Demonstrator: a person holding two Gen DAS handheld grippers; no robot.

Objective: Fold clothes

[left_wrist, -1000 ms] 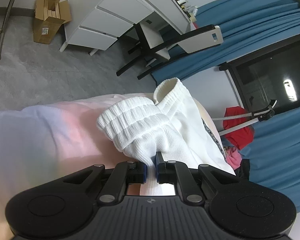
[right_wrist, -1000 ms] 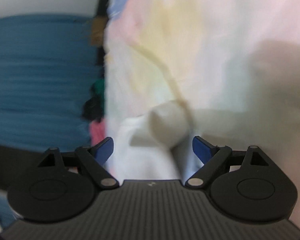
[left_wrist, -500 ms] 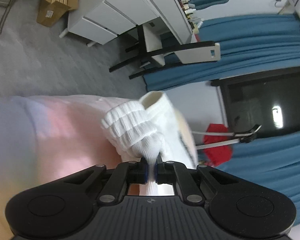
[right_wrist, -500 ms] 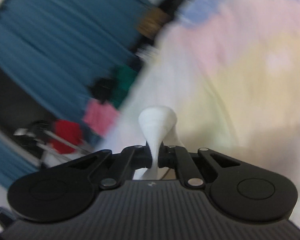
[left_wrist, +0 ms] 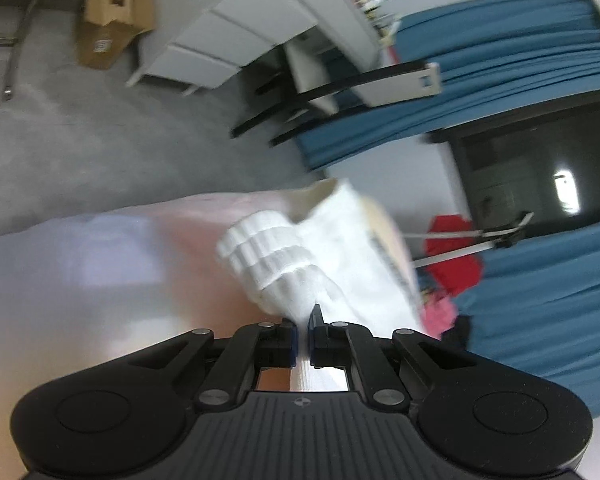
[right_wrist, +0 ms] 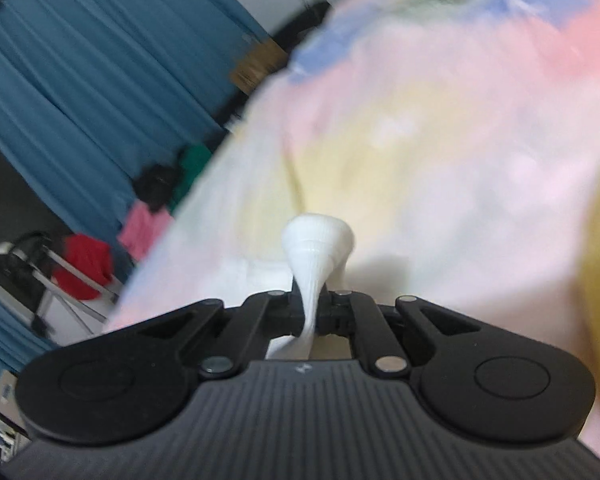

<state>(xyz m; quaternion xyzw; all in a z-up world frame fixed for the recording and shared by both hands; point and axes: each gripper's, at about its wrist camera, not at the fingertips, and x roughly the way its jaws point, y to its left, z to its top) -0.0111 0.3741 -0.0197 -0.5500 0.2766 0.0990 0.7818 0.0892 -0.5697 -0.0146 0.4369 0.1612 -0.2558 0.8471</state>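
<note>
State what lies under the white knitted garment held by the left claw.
Under the white knitted garment lies a pastel bedsheet; the left claw pinches its fabric. The sheet directly beneath is covered.

The garment (left_wrist: pixel 300 264) lies on the bedspread (left_wrist: pixel 100 272), curtains (left_wrist: pixel 540 300) behind.

Black ribbed gripper (left_wrist: pixel 303 330), blue pads, silver pivot screws

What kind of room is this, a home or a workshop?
Most likely a bedroom or a similar lived-in room: a pastel bedsheet under the white garment, blue curtains, and a white drawer unit with a chair.
</note>
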